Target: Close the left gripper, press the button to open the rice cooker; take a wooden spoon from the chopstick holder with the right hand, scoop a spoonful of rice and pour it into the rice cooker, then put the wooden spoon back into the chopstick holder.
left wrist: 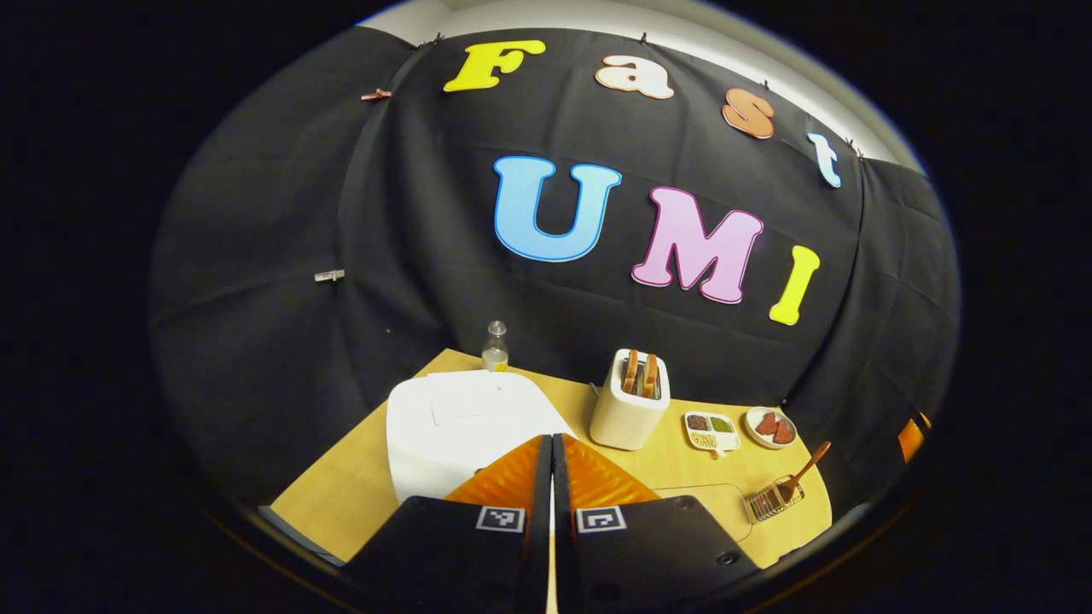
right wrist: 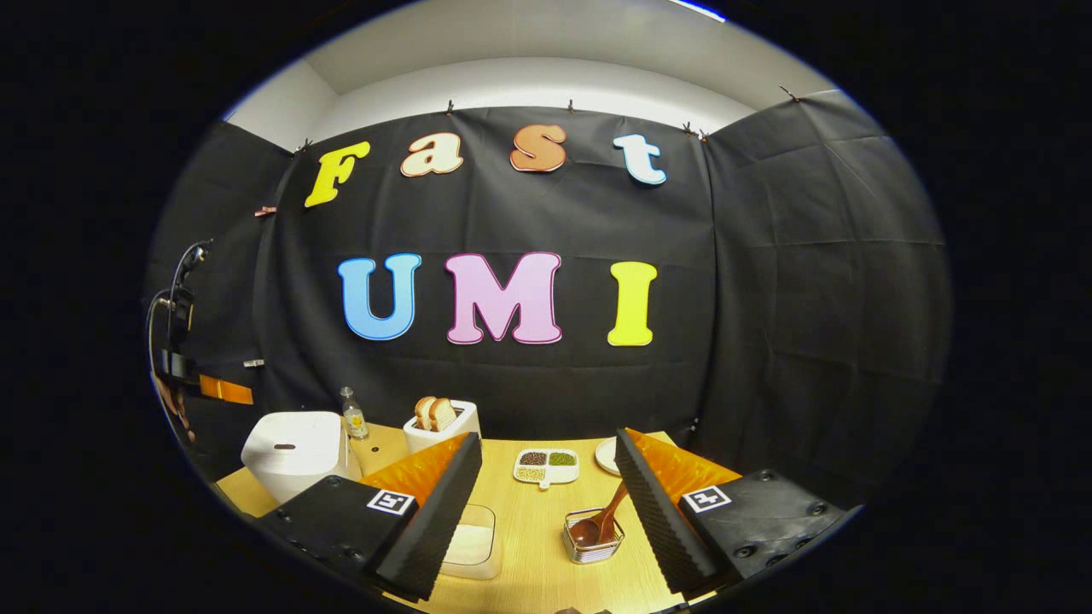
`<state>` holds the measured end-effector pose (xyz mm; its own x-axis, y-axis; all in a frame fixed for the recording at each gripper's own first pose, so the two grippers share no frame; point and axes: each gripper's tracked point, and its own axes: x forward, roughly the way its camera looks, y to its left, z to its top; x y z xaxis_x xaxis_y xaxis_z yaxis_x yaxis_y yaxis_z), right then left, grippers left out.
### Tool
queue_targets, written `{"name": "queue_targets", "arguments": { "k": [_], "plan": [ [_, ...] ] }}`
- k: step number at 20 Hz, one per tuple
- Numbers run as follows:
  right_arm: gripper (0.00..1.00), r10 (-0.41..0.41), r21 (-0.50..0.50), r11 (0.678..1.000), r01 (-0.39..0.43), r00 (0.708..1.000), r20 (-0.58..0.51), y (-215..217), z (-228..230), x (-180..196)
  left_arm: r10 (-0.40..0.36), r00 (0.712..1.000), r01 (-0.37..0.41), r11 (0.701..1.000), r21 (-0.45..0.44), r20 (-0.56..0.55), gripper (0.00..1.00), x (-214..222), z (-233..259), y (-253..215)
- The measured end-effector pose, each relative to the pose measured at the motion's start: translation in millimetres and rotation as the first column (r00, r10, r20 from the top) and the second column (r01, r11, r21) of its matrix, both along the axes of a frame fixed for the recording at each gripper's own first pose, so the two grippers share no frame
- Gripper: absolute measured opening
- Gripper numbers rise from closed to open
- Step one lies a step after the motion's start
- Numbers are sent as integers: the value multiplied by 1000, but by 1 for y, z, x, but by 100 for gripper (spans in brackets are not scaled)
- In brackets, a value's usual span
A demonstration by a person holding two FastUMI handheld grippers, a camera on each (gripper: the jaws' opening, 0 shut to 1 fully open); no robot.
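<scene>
The white rice cooker [left wrist: 461,422] sits on the wooden table with its lid down, just beyond and left of my left gripper [left wrist: 552,439], whose fingers are shut together on nothing. A wooden spoon [left wrist: 806,469] leans in the wire chopstick holder [left wrist: 772,501] at the table's right. In the right gripper view, the rice cooker [right wrist: 294,448] is at far left. My right gripper [right wrist: 548,442] is open above the table with nothing in it. The spoon [right wrist: 601,520] stands bowl-down in the holder [right wrist: 593,537] between its fingers and below them. A clear container of rice [right wrist: 473,541] lies by the left finger.
A toaster [left wrist: 631,401] holding bread, a small bottle [left wrist: 495,345], a divided dish of beans [left wrist: 712,429] and a small plate [left wrist: 770,426] stand along the back of the table [left wrist: 358,486]. The left gripper [right wrist: 223,390] and a hand show far left in the right gripper view.
</scene>
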<state>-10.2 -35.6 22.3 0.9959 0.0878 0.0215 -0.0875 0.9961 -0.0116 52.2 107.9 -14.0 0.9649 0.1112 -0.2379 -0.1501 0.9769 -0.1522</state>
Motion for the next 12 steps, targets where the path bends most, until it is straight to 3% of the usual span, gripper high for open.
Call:
{"name": "queue_targets", "arguments": {
  "k": [12],
  "plan": [
    [98,-99,34,994,102,991,-88,-17,-26,-38,-19,987,14,999,-30,-158,7,58,-88,41]
  ]
}}
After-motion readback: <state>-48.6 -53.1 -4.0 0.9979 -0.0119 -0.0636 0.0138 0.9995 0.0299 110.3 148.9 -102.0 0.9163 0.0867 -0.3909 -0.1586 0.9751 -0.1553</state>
